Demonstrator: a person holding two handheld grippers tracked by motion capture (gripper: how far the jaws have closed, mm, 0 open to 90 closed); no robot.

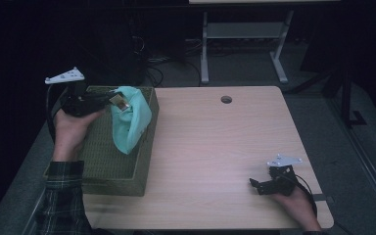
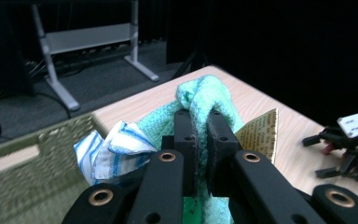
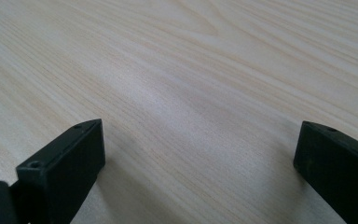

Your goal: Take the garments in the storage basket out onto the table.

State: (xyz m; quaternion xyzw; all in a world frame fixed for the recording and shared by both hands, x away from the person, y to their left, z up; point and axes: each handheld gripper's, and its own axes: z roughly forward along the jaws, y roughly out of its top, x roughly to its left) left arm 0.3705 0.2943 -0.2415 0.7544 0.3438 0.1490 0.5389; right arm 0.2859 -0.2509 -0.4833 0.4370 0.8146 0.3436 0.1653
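- Mint-green cloth [image 1: 129, 120] hangs in the air over the far end of a green woven basket [image 1: 108, 164], pinched at its upper edge by the left tool [image 1: 113, 99].
- In the left gripper view the cloth [image 2: 205, 100] bunches up between the two black jaws, which are pressed tight on the fabric.
- Just beside the cloth in that grip sit a yellowish printed tag [image 2: 260, 134] and a white cloth with blue stripes [image 2: 112, 147].
- Below, the basket stands on the left part of the pale wooden desk [image 1: 215, 147], its near end reaching the desk's front edge.
- Well apart, at the near right corner of the desk, the right tool [image 1: 258, 186] rests low by the surface.
- Its jaws stand wide apart in the right gripper view with nothing between them but bare wood [image 3: 191, 93].
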